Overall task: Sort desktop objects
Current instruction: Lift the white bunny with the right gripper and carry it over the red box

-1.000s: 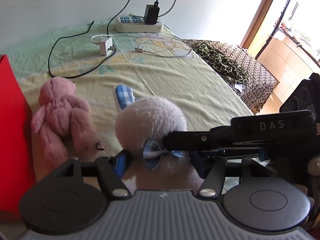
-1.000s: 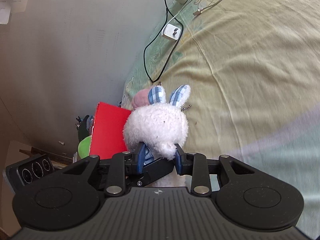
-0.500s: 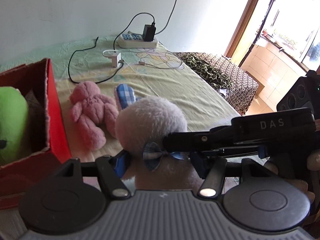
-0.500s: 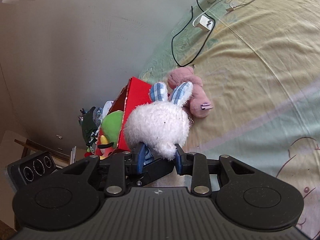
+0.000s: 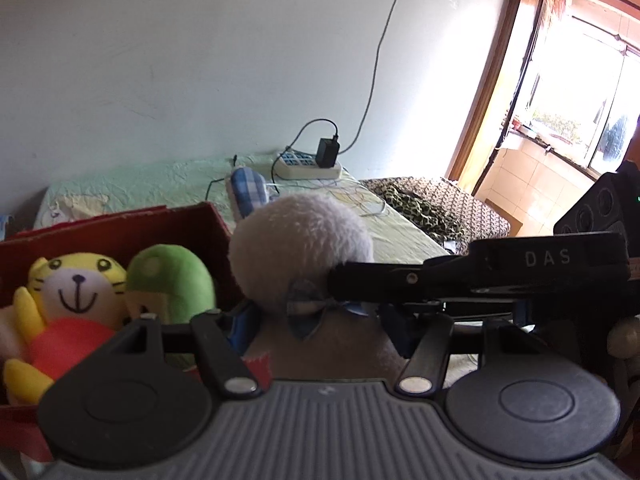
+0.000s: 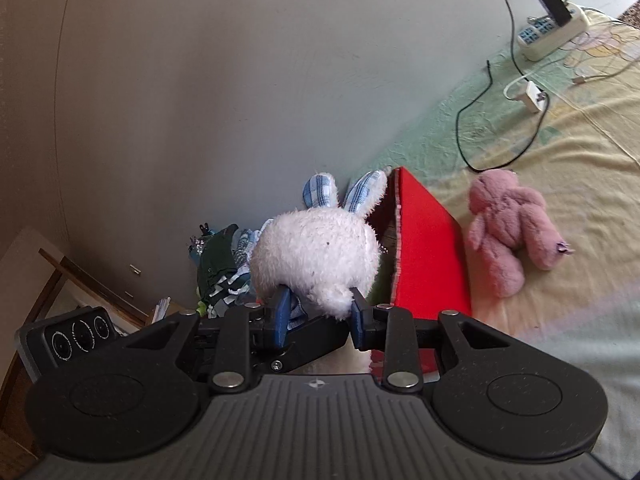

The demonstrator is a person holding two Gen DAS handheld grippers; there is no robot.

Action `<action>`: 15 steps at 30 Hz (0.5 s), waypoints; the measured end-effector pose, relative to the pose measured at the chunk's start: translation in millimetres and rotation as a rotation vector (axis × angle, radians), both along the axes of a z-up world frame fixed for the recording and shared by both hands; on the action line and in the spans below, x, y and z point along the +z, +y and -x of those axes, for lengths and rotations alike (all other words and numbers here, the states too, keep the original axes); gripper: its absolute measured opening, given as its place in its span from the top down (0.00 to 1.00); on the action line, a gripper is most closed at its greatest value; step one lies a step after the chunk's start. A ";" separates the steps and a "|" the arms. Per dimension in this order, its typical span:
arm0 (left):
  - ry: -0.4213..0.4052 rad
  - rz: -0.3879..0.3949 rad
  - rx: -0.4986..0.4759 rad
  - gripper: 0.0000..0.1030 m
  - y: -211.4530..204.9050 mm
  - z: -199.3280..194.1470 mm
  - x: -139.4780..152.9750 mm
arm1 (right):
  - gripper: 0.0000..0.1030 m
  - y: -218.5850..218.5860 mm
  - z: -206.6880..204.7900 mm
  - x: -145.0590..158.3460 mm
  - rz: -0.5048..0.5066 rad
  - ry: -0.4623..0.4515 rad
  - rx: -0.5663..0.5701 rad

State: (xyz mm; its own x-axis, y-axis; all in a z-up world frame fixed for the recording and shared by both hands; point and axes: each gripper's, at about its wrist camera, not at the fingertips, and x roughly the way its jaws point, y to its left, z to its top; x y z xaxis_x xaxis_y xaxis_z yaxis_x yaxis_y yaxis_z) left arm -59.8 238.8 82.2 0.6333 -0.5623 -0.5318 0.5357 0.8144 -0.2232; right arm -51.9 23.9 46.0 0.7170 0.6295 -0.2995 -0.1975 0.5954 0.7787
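Both grippers are closed on the same white plush rabbit (image 6: 316, 256), held in the air. In the right wrist view, the right gripper (image 6: 318, 314) pinches the rabbit's lower body between two blue fingertips (image 6: 282, 312), with the rabbit's blue checked ears pointing toward twelve o'clock. In the left wrist view, the left gripper (image 5: 316, 326) clamps the rabbit's brownish body just below its checked bow tie, and the right gripper's black arm, lettered DAS, reaches in from three o'clock to touch the rabbit's head (image 5: 300, 248).

A red box (image 6: 428, 256) sits just beside the rabbit, at two o'clock in the right wrist view and at nine o'clock in the left wrist view. Inside the box lie a yellow tiger plush (image 5: 68, 304) and a green plush (image 5: 172, 280), touching each other. A pink plush bear (image 6: 508, 232) lies on the pale yellow bedsheet (image 6: 580, 160) just beyond the box, at three o'clock. Farther off, near the wall at one o'clock, are a white power strip (image 6: 554, 38) with a black charger plugged in, a small white adapter (image 6: 534, 96) and loose cables.
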 end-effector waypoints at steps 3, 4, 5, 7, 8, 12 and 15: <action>-0.032 0.004 0.037 0.40 26.6 0.0 7.4 | 0.68 22.9 -12.8 6.7 0.002 -0.035 0.034; -0.042 0.002 0.052 0.40 35.4 -0.4 9.5 | 0.68 31.1 -18.6 8.8 0.004 -0.046 0.049; -0.050 0.001 0.069 0.40 45.2 -1.1 10.6 | 0.68 39.5 -24.2 9.8 0.005 -0.054 0.062; -0.054 -0.001 0.103 0.40 62.3 -3.7 11.4 | 0.68 55.5 -35.2 9.7 0.010 -0.066 0.087; -0.053 -0.004 0.119 0.40 70.4 -5.7 10.7 | 0.68 64.3 -40.1 8.6 0.012 -0.068 0.101; -0.029 -0.019 0.173 0.40 96.9 -15.4 3.5 | 0.68 90.1 -59.6 1.0 0.013 -0.052 0.146; 0.019 -0.022 0.186 0.39 114.3 -28.1 -7.7 | 0.68 102.2 -71.4 -8.2 0.040 -0.022 0.158</action>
State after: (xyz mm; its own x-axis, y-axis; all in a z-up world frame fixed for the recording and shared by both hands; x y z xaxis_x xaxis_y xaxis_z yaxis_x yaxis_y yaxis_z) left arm -31.7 353.1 74.5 0.7146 -0.4249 -0.5557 0.3715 0.9036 -0.2133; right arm 19.5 126.1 37.8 0.6166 0.7230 -0.3116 -0.3080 0.5858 0.7497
